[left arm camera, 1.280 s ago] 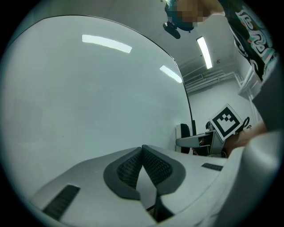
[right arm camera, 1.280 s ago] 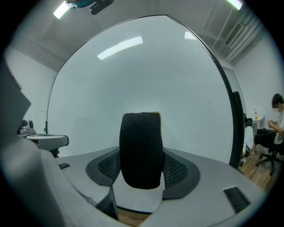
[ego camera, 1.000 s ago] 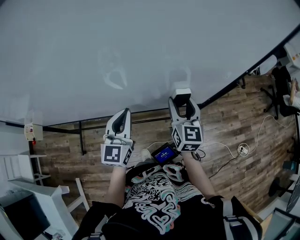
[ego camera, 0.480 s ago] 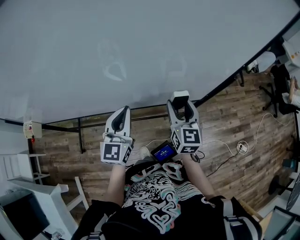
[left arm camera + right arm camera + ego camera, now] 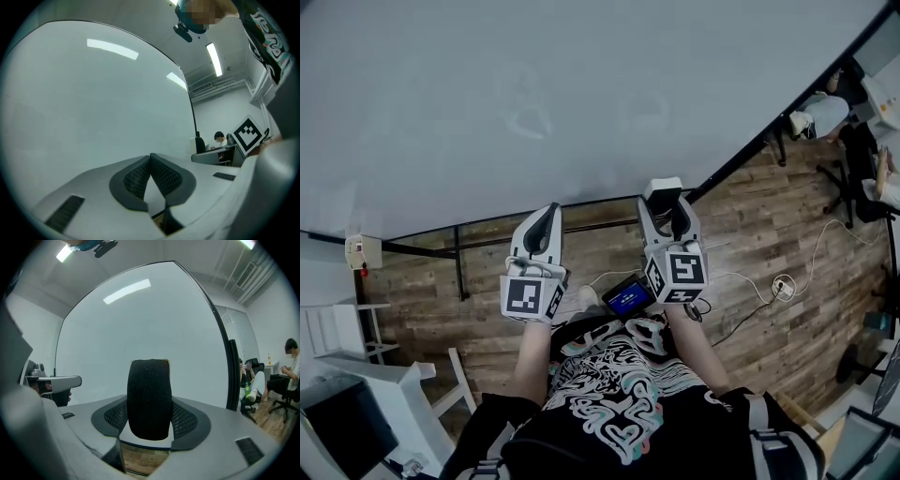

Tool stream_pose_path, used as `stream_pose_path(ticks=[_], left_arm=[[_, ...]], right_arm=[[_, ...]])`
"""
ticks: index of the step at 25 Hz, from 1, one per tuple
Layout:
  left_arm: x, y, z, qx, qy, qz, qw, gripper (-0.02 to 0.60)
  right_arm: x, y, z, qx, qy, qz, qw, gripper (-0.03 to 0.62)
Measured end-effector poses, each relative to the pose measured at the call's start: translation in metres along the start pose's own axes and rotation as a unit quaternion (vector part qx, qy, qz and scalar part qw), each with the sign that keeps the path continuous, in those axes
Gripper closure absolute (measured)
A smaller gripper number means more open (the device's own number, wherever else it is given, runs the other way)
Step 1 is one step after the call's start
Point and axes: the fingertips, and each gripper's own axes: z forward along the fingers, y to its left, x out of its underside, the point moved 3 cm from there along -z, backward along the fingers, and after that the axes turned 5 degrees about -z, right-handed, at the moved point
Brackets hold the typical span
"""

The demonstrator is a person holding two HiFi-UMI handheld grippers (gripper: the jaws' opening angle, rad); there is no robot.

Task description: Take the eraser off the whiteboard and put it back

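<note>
The whiteboard fills the upper part of the head view and stands ahead of both grippers. My right gripper is shut on the eraser, whose white back faces up at the board's lower edge. In the right gripper view the eraser's black felt stands upright between the jaws, with the whiteboard behind it; whether it touches the board I cannot tell. My left gripper hovers to its left, shut and empty. Its pads meet at the tip in the left gripper view, facing the whiteboard.
The board's black stand rises from a wooden floor with cables. A small device with a blue screen lies by the person's feet. White shelving sits lower left. Office chairs and seated people are at the right.
The right gripper with the eraser has drawn back a little from the board, toward the person. The left gripper has stayed about where it was.
</note>
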Motion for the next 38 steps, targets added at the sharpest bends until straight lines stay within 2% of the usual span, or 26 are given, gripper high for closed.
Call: stream_pose_path(ticks=[38], left_arm=[[-0.001, -0.007, -0.023, -0.004, -0.001, 0.004, 1.0, 0.558]], right_arm=[[-0.001, 0.011, -0.033, 0.003, -0.006, -0.003, 1.0, 0.341]])
